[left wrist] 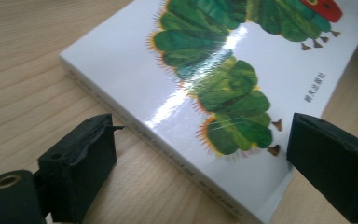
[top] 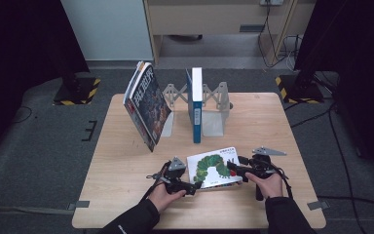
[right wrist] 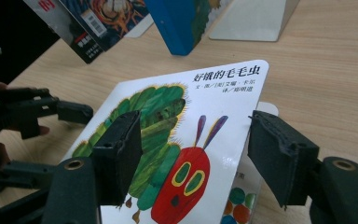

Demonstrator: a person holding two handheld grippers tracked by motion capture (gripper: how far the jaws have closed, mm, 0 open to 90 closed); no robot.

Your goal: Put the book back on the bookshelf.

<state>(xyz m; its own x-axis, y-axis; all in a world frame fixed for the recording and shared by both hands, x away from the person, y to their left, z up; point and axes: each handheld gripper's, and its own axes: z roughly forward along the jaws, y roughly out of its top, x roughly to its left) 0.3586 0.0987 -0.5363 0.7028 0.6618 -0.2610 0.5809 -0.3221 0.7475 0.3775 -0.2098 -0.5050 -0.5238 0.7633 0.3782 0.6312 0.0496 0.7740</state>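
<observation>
Left gripper (top: pixel 194 186): spread, jaws straddling caterpillar book's (top: pixel 214 168) near corner | right gripper (top: pixel 233 169): spread astride book's other end, pads clear | book flat on desk (top: pixel 126 165)

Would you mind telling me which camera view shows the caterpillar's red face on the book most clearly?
The right gripper view: the caterpillar book shows the red face and antennae close up. The left gripper view catches mostly the green body, with the face cut off at the top edge. The high view shows the whole cover, small.
</observation>
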